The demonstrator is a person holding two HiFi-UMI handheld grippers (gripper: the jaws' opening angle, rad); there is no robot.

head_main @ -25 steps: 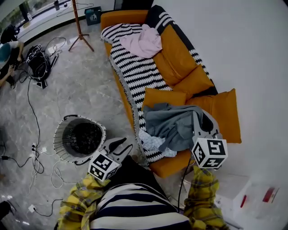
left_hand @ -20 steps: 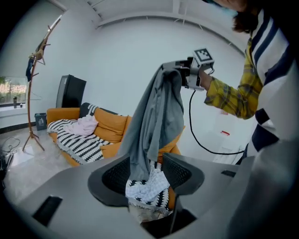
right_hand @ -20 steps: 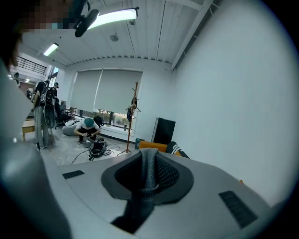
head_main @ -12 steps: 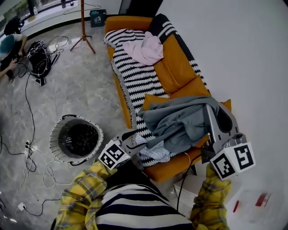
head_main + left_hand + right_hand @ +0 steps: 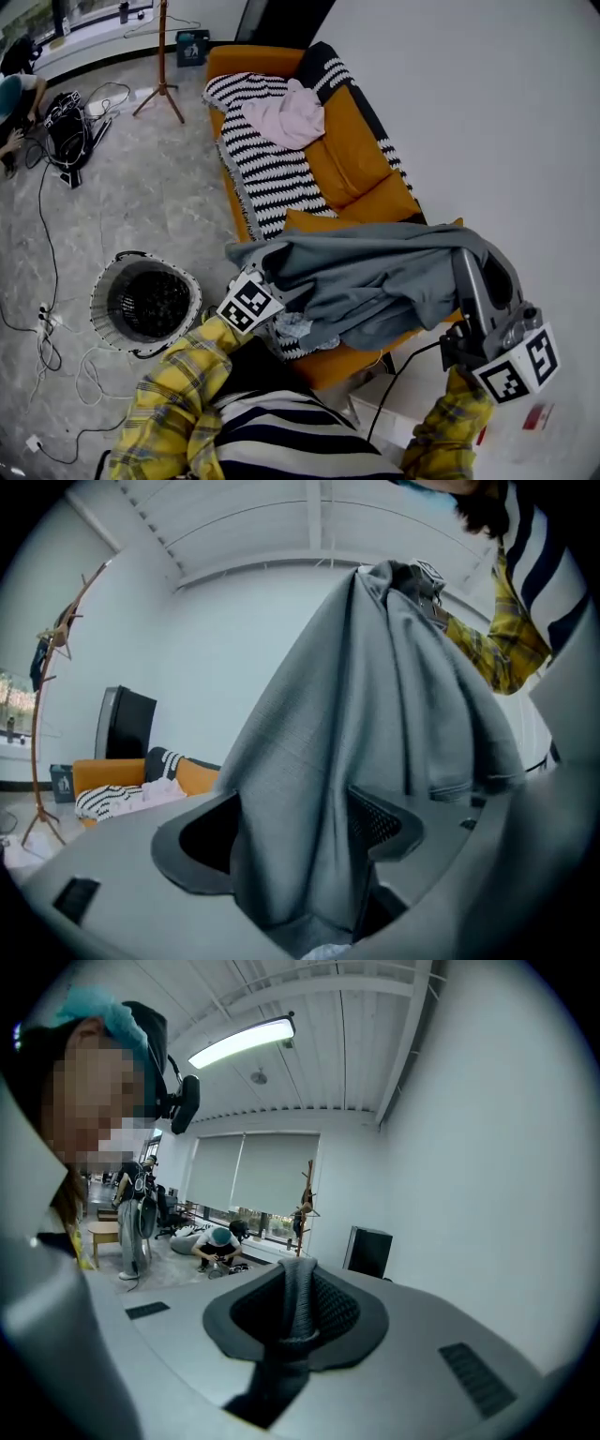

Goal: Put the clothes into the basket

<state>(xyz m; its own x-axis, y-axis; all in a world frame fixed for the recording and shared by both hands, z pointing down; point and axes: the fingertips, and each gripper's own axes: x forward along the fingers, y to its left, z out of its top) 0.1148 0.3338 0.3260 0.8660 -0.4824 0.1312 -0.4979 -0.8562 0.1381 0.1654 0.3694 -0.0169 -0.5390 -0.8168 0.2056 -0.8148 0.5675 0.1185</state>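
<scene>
The grey garment (image 5: 375, 281) hangs above the near end of the sofa (image 5: 361, 155), long axis left to right. The right tongs (image 5: 298, 1312) clamp its right end. The left tongs (image 5: 300, 832), jaws just opened wide, straddle its left end without pressing. The basket (image 5: 98, 314) stands on the floor to the left, nearer the left tongs. Count: one grey, one pink garment (image 5: 292, 117), one pale garment (image 5: 292, 326), one basket.

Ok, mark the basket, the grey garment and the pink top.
basket (image 5: 99, 305), head view, left side of its rim.
grey garment (image 5: 375, 277), head view, middle of the spread cloth.
pink top (image 5: 292, 117), head view, its middle.
</scene>
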